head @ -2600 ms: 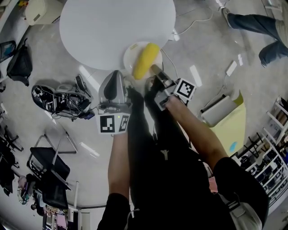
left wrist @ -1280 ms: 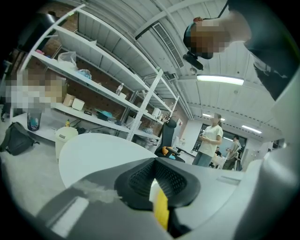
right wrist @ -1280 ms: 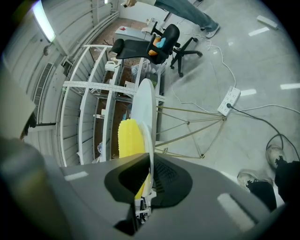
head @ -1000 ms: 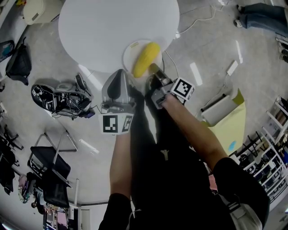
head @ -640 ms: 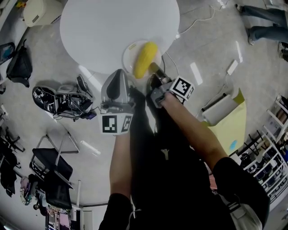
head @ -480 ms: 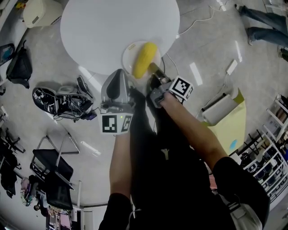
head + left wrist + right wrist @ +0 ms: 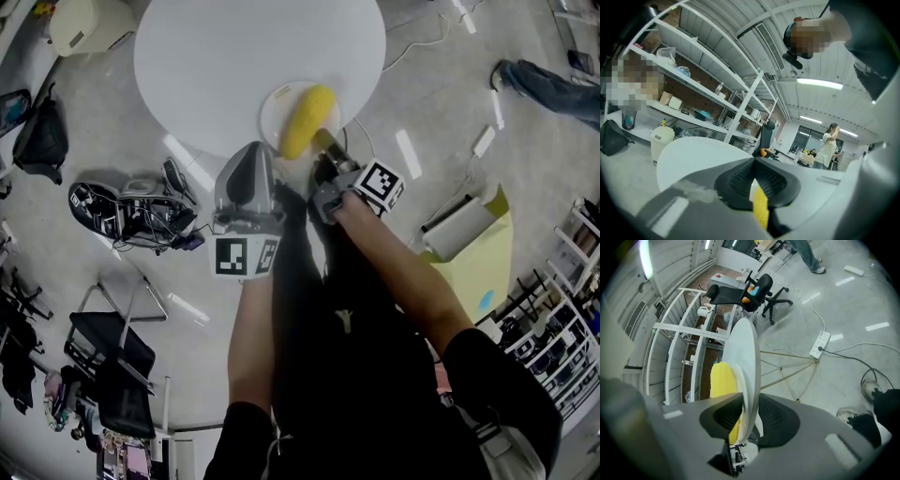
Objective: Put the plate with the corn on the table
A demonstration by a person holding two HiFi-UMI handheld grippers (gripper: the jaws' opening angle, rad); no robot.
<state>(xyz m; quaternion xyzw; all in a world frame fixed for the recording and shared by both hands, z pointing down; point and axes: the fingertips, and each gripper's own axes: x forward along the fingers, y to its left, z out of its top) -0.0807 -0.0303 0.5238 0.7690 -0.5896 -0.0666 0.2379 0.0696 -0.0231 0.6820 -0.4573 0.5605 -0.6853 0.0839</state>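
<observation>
Head view puts the plate [image 7: 274, 101] on the desk [image 7: 234, 56] at its near edge, the corn [image 7: 307, 120] on it with its long axis running from that edge inward, roughly in line with the right tongs [image 7: 322, 143]. Those tongs' jaws have just been opening and stand apart around the plate's rim, not pressing it. The left tongs [image 7: 255, 147], nearly closed and empty, hang just beside. Backing the right tongs straight off looks next.

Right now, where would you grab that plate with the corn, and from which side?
Grip the plate by its thin near rim at the table edge, coming in from the person's side, one finger above, one below. The corn fills the middle, leaving only rim free. The right gripper, its fingers just opened, straddles that rim.
</observation>
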